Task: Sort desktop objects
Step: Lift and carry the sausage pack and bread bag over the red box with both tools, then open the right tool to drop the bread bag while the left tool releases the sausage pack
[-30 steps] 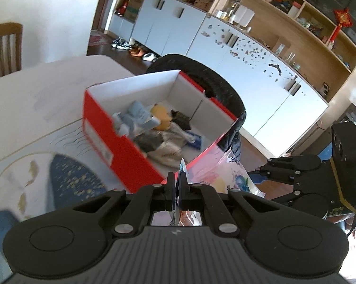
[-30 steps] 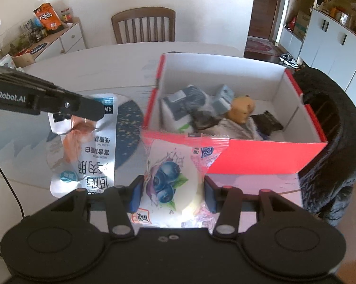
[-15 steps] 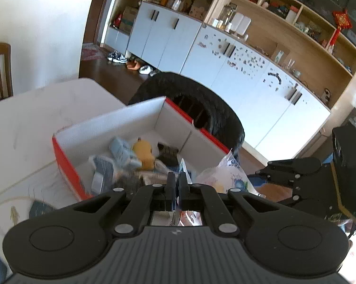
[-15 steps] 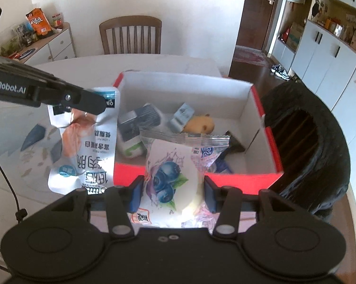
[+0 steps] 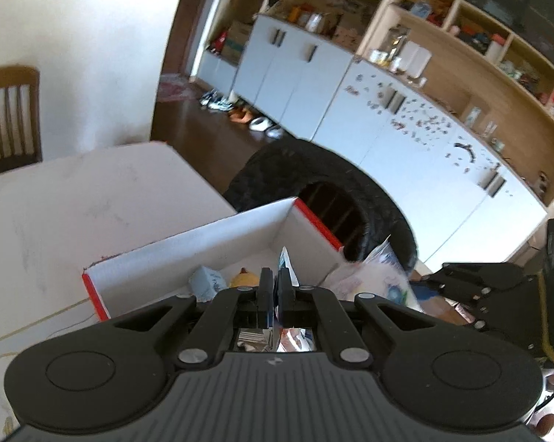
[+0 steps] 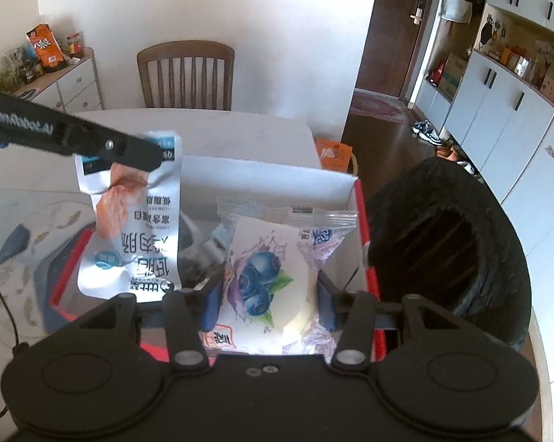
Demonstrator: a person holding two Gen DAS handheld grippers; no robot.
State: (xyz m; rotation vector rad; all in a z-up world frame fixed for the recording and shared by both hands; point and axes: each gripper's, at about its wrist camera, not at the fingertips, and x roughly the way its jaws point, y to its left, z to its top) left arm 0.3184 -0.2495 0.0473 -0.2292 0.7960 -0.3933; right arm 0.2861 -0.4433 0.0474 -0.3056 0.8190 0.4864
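Note:
My right gripper (image 6: 269, 304) is shut on a blueberry pastry packet (image 6: 273, 269) and holds it over the red box (image 6: 365, 221). My left gripper (image 5: 276, 287) is shut on the top edge of a white and blue snack pouch (image 6: 137, 221), which hangs over the box's left side. In the left wrist view only the pouch's thin edge (image 5: 285, 263) shows between the jaws. The red box with white inner walls (image 5: 218, 243) holds a blue item (image 5: 207, 281) and a yellow item (image 5: 244, 278). The left gripper's arm also shows in the right wrist view (image 6: 104, 145).
A black padded chair (image 6: 453, 243) stands right beside the box, off the table's right edge. A wooden chair (image 6: 186, 73) is at the table's far side. The white table (image 5: 74, 199) extends left of the box. White cabinets (image 5: 314, 73) line the far wall.
Both grippers have moved forward and up with their packets, from in front of the box to over it. The box now sits lower and closer in both views.

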